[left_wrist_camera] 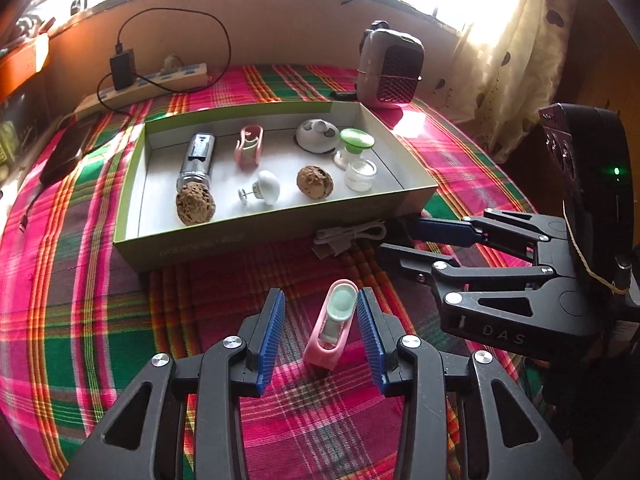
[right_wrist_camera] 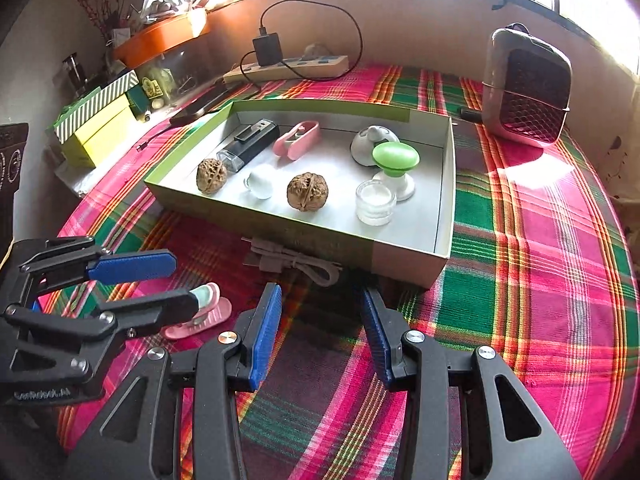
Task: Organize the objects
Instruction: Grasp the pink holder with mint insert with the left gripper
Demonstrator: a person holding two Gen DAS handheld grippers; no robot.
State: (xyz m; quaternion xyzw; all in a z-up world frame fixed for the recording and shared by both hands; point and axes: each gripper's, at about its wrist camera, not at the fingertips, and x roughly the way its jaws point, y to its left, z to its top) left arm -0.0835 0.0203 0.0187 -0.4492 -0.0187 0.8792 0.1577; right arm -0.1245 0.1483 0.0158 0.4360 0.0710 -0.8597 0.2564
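Left gripper (left_wrist_camera: 321, 312) is open around the small pink plastic clip (left_wrist_camera: 331, 326); it must still join the toys inside the green cardboard box (left_wrist_camera: 256, 232) ahead.

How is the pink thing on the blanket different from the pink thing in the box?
The pink holder on the cloth lies outside the box, between the left gripper fingers, which are open and not pressing it; the pink holder in the box lies inside the box, far from both grippers. The one on the cloth carries a pale green insert; the one in the box looks empty. Both are pink and of similar shape.
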